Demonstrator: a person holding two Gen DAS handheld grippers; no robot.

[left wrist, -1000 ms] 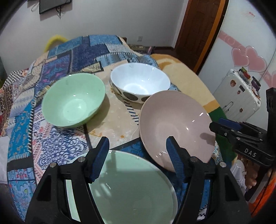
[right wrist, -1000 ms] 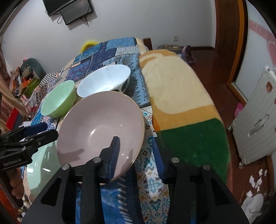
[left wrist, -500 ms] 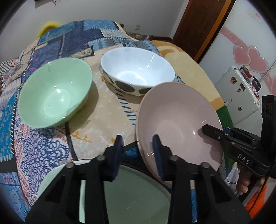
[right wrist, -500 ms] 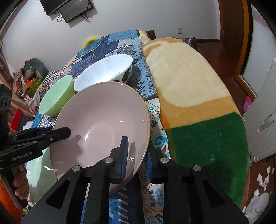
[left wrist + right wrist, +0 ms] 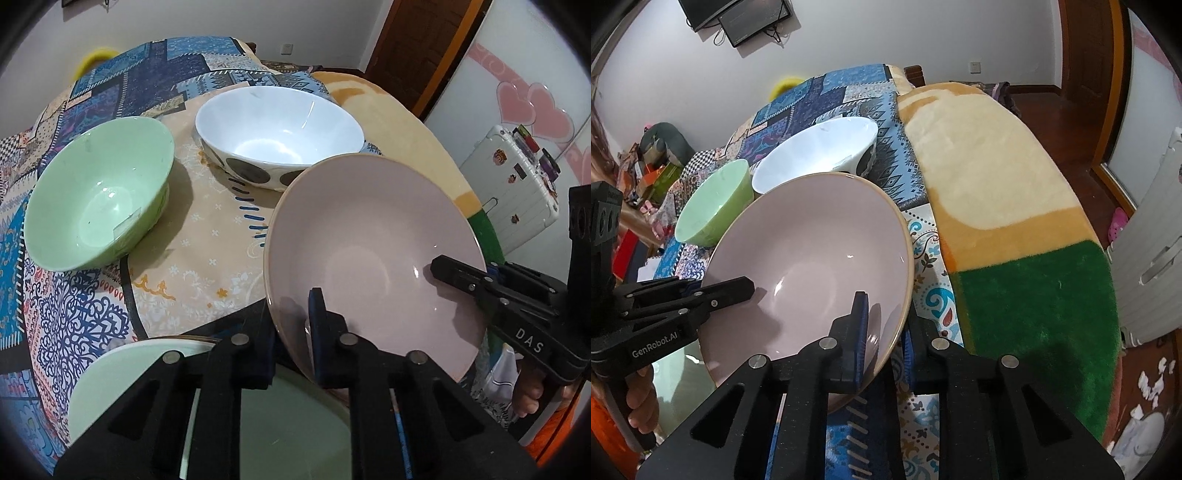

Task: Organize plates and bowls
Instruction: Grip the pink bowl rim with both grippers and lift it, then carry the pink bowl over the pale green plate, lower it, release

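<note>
Pink, tilted and gripped at two places on its rim, the shallow bowl (image 5: 373,254) sits between both claws: the left claw (image 5: 291,354) is clamped tight on its near-left edge, the right claw (image 5: 884,347) pinched shut on its near-right edge. Behind it on the patterned bedspread (image 5: 207,236) stand a green bowl (image 5: 99,195) and a white spotted bowl (image 5: 277,136), side by side. A pale green plate (image 5: 122,373) lies under the left claw.

Patchwork blue quilt (image 5: 827,99) over bed; cream, orange, green plush blanket (image 5: 1004,206) beside it. White suitcase (image 5: 513,184) with stickers near wall, pink hearts (image 5: 532,107) above. Wall screen (image 5: 738,18) mounted high. Wooden door (image 5: 417,48) behind
</note>
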